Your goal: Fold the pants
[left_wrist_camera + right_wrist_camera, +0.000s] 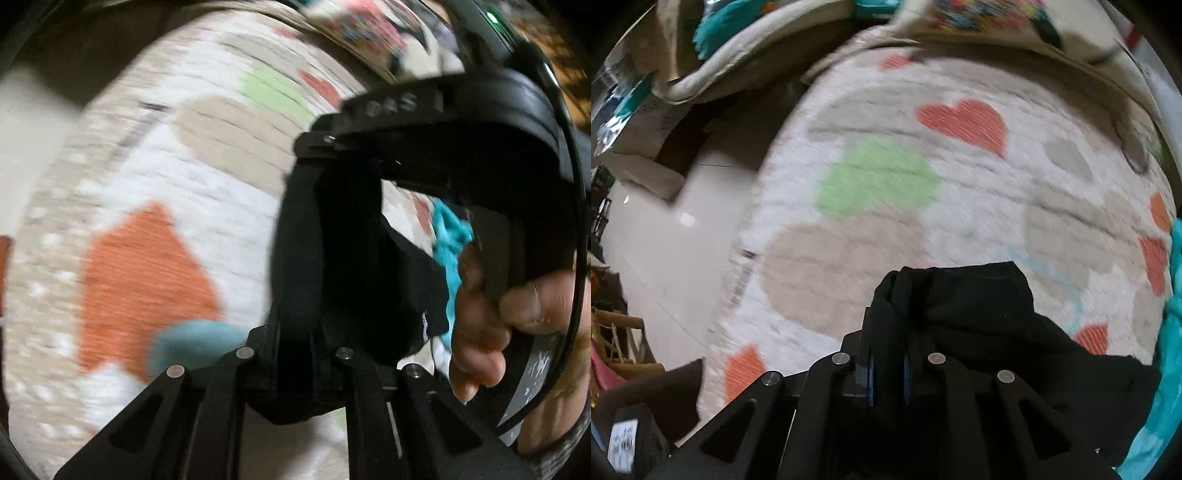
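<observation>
Both grippers are clamped on the black pants (979, 325), so the step in hand looks like the lift-and-carry of a fold. The right gripper (886, 369) has its blue pads together on a bunched edge of the cloth, which drapes off to the right over the rug (886, 229), toward its right edge. The left gripper (325, 295) is likewise closed with black fabric pinched between its fingers; in its view the other tool, held by a hand (491, 325), sits just beside it. A teal cloth (1171, 332) lies at the rug's right edge. Next, I judge, the held edge should be carried across and laid flat on the rug, keeping both grips level so the cloth doesn't twist.
</observation>
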